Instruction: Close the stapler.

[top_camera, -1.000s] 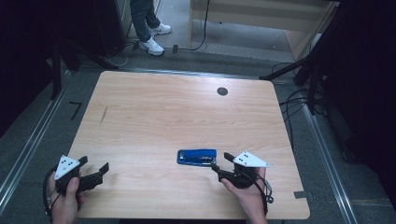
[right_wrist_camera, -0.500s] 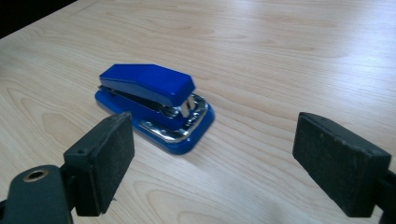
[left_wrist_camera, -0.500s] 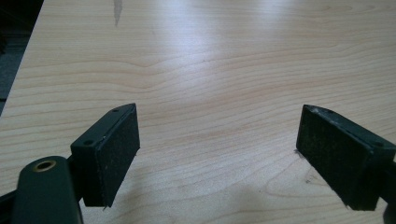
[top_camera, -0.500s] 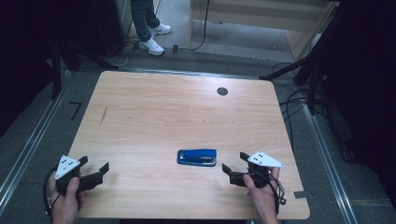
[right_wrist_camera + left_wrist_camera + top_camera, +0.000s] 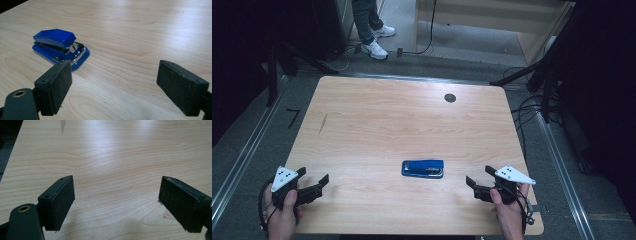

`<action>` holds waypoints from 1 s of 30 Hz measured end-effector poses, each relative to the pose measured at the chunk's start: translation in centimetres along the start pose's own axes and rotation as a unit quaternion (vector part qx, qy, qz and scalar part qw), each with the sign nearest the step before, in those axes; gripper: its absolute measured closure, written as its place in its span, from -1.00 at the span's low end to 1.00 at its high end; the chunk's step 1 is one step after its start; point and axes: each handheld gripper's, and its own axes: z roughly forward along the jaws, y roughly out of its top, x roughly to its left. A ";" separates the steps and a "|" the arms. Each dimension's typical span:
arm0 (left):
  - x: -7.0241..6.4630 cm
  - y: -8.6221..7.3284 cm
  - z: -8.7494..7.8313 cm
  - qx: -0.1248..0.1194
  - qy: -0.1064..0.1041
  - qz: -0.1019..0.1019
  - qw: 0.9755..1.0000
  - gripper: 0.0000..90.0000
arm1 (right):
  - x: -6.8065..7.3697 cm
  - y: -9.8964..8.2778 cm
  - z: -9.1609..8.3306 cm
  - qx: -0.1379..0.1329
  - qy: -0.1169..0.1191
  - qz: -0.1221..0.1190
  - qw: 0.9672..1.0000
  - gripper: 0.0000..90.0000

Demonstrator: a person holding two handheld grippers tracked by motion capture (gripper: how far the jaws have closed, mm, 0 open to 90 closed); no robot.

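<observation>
A blue stapler (image 5: 423, 168) lies flat on the wooden table (image 5: 402, 120), near the front edge and a little right of centre. My right gripper (image 5: 479, 176) is held low to the right of it, open, with a clear gap between its jaws and the stapler. In the right gripper view the stapler (image 5: 58, 43) sits ahead and to the left of the open right gripper (image 5: 114, 67), beyond the left jaw. My left gripper (image 5: 313, 176) rests at the front left corner, open, and the left gripper (image 5: 117, 182) has just bare wood between its jaws.
A dark round grommet (image 5: 450, 98) is set in the table near its far right. A person's legs and white shoes (image 5: 373, 47) stand on the floor beyond the far edge. Cables (image 5: 532, 107) trail on the floor at the right.
My right gripper has drawn back to the right, away from the stapler, leaving it lying on the table. The left gripper has stayed where it was.
</observation>
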 end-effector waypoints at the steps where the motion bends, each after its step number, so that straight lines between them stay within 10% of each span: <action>1: 0.0 0.0 0.0 0.000 0.000 0.000 1.000 -0.68 | -0.2 -0.1 -0.1 0.000 -0.001 -0.001 1.000 -0.71; 30: -0.1 0.1 0.1 -0.004 -0.001 0.000 1.000 -0.68 | -5.9 -3.0 -5.4 -0.017 -0.068 0.042 0.997 -0.70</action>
